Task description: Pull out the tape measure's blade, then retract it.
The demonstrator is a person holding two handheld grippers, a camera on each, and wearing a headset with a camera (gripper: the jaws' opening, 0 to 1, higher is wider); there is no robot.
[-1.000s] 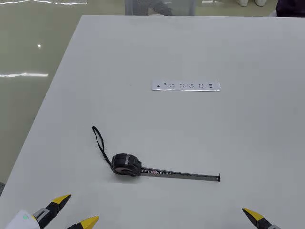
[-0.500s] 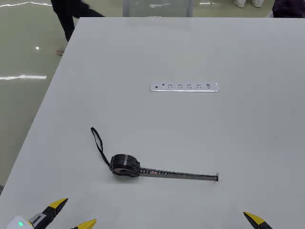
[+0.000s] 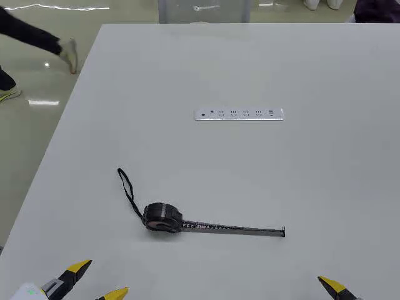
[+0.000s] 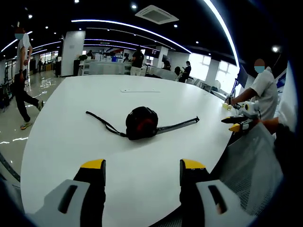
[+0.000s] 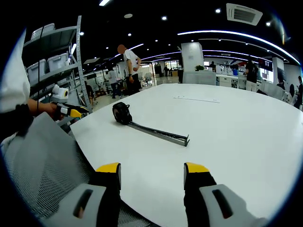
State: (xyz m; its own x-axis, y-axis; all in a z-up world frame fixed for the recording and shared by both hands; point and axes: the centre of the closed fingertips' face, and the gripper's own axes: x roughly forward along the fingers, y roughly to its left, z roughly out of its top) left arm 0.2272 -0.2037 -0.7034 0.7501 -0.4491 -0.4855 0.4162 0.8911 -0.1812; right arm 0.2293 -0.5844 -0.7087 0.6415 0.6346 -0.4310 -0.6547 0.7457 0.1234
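Head view puts the tape measure (image 3: 163,218) on the white worktop (image 3: 250,169), in the near left part, resting free with nothing touching it. Its black case is round, and the blade (image 3: 234,229) is drawn out of it, lying flat on the worktop and running rightward to the end hook (image 3: 284,232). From the other side of the case a thin black wrist strap (image 3: 127,187) trails up and to the left in a narrow loop.

My left claw (image 3: 99,279) hangs at the near edge, below and left of the case and well apart from it. Its yellow-tipped jaws are spread with nothing between them, and its own view looks straight at the case. My right claw (image 5: 152,169) is also spread wide and empty. It sits near the worktop's edge, with the end hook the nearest part of the tape ahead of it.

Farther back, well apart from the tape, a white power strip (image 3: 239,114) lies roughly parallel to the blade. Beyond the worktop's left edge a person (image 3: 31,37) walks across the glossy floor (image 3: 37,137).
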